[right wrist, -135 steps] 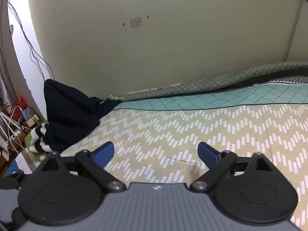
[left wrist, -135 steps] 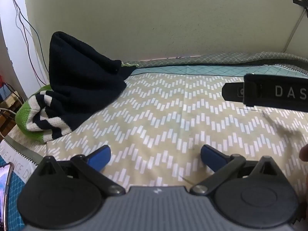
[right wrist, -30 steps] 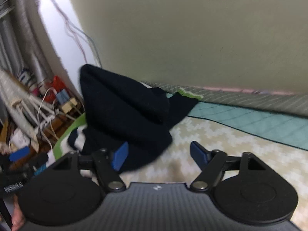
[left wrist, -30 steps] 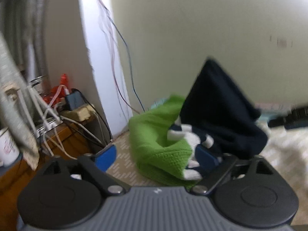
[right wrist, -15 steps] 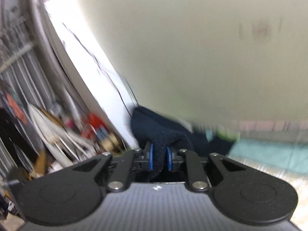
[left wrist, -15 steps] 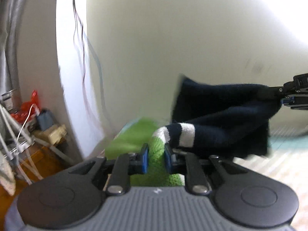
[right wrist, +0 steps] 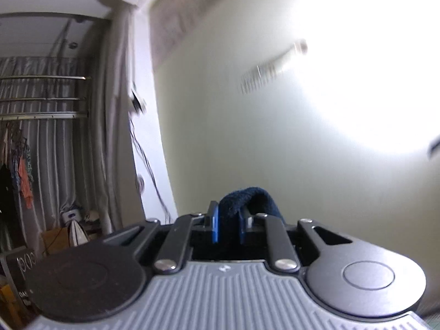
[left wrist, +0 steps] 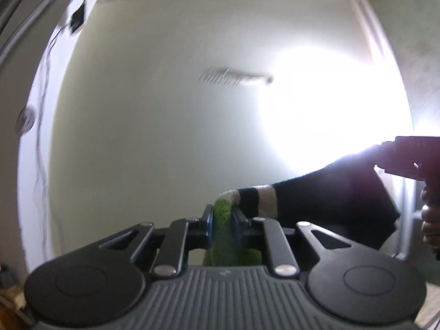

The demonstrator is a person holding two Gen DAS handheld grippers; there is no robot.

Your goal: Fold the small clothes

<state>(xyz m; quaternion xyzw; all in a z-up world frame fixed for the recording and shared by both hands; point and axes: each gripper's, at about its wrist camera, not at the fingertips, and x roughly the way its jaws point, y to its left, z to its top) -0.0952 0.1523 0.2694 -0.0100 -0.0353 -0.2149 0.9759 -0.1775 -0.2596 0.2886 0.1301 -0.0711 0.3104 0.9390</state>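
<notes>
On the left, the left tool (left wrist: 222,221) is clamped narrow on the green knitted edge of the small sweater (left wrist: 316,200), the blue pads biting into the wool right at the hem. From there the garment runs rightward through a white-and-navy striped band into the dark navy body, which hangs in the air in front of the pale wall (left wrist: 165,137) and reaches across to the right tool (right wrist: 227,227), seen at the frame's right edge with a person's hand (left wrist: 430,225) under it. In its own view that right tool is pinched tight on a fold of navy knit that bulges up between the pads. So the step in hand looks like the lift-and-spread: the sweater is held up off the bed by two points, not yet laid out. The glare and blur make it hard to say which parts of the garment are held. Next move, by my reckoning: draw the two tools apart to pull the knit taut, then lower it flat onto the bed, keeping both grips firm so neither edge slips.
</notes>
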